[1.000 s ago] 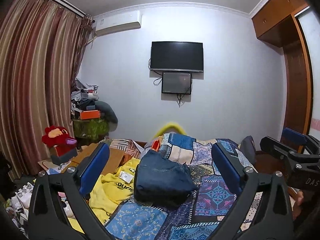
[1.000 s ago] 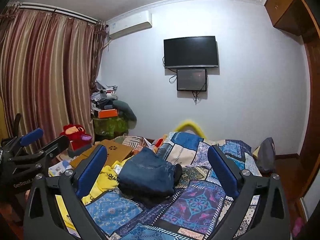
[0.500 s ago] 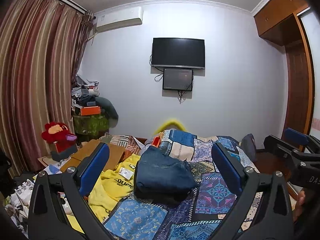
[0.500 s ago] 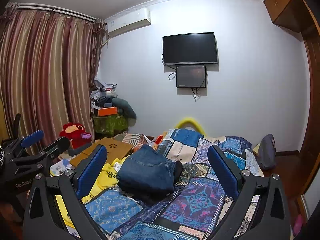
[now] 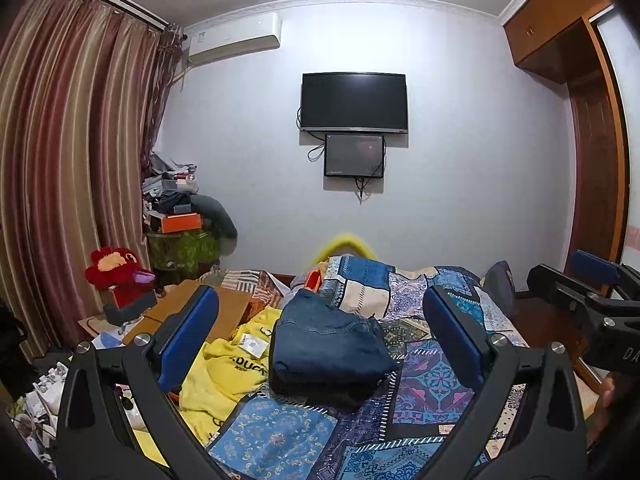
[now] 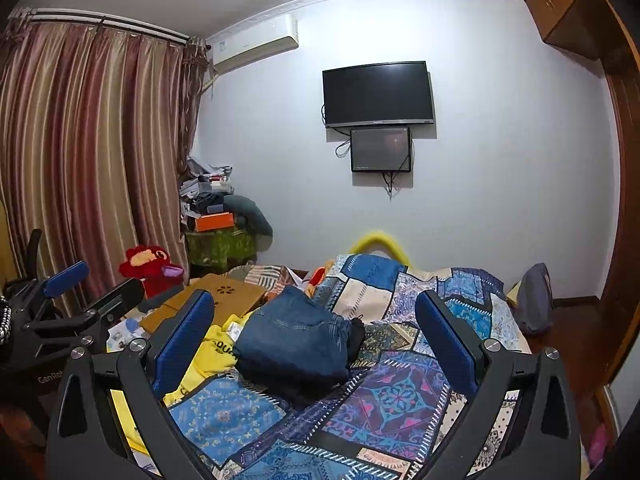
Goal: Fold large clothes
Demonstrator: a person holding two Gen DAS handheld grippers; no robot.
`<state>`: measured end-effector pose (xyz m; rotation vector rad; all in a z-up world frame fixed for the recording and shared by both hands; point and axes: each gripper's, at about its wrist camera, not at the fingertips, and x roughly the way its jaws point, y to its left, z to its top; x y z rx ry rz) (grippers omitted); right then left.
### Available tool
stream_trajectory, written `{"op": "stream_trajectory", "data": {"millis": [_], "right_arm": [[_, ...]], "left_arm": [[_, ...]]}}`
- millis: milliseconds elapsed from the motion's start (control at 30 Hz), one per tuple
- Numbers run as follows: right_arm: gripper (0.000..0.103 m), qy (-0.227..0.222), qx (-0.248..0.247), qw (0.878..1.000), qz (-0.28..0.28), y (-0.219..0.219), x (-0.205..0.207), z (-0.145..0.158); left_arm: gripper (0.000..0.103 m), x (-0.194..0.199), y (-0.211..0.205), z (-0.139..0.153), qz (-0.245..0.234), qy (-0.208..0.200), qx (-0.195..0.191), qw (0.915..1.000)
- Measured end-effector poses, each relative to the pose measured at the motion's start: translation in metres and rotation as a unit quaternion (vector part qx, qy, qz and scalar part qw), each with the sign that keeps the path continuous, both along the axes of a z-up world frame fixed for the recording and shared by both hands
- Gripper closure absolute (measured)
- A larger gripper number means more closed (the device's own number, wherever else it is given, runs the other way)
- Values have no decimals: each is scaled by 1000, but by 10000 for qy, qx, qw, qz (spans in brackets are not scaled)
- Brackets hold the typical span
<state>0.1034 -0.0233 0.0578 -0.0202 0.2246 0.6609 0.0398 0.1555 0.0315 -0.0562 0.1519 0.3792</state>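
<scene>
A pair of blue jeans (image 5: 326, 346) lies folded into a compact bundle on the patchwork bedspread (image 5: 424, 376); the right wrist view shows the same jeans (image 6: 296, 338). My left gripper (image 5: 320, 332) is held above and short of the bundle, open, nothing between its blue pads. My right gripper (image 6: 314, 330) is also open and empty, raised over the bedspread (image 6: 392, 396). A crumpled yellow garment (image 5: 228, 368) lies left of the jeans, also seen in the right wrist view (image 6: 208, 352). Each gripper shows at the other view's edge: right gripper (image 5: 592, 292), left gripper (image 6: 68, 300).
Cardboard box (image 6: 220, 300) and red plush toy (image 6: 150, 266) sit left of the bed. A cluttered pile (image 5: 180, 216) stands by the striped curtain (image 5: 68, 168). A TV (image 5: 354, 102) hangs on the far wall. A wooden wardrobe (image 5: 592, 152) is at right; a grey bag (image 6: 534, 298) sits by the bed's right corner.
Both grippers have tilted up and drawn back slightly, so the jeans and bed sit lower in view. The folded jeans have not moved; both grippers stay open.
</scene>
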Motion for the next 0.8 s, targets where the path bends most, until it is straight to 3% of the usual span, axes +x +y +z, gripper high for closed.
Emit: {"op": "stream_trajectory", "data": {"millis": [467, 800], "right_arm": [[3, 11, 32, 10000, -9, -4, 1, 0], [3, 28, 48, 10000, -18, -5, 2, -1]], "left_arm": [[1, 4, -1, -1, -98, 31, -73, 9999], [1, 6, 5, -3, -234, 58, -327, 9992]]}}
